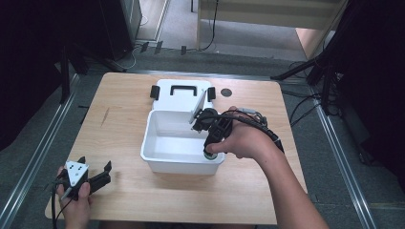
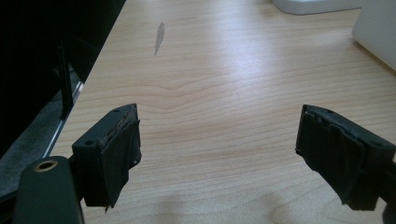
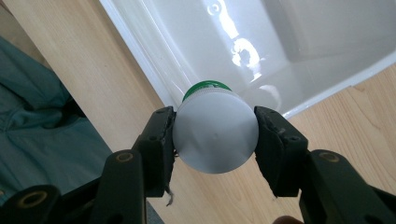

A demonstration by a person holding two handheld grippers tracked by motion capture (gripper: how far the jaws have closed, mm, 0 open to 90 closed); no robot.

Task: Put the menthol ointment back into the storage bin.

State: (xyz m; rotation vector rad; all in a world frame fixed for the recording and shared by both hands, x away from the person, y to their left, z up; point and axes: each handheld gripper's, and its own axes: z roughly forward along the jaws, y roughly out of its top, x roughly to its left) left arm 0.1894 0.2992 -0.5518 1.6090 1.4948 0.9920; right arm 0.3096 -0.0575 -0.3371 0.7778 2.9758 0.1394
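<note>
Right gripper view: my right gripper [image 3: 215, 135] clamps a white bottle [image 3: 215, 136] over the bin's [image 1: 162, 162] rim. My left gripper [image 2: 217, 154] gapes above the table [image 2: 224, 93].

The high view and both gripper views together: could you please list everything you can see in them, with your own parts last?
Table: one, light wood, under everything.
Bin: one, white, open, mid-table.
Lid: one, white with a black handle and black clips, lying flat behind the bin.
Bottle: one, white with a green band, held over the bin's near right corner.
Dark round mark: one, on the table right of the lid.
Left gripper: black, jaws wide apart, low over the table's near left corner.
Right gripper: black, jaws shut on the bottle.
Hands: two, one on each gripper.
</note>
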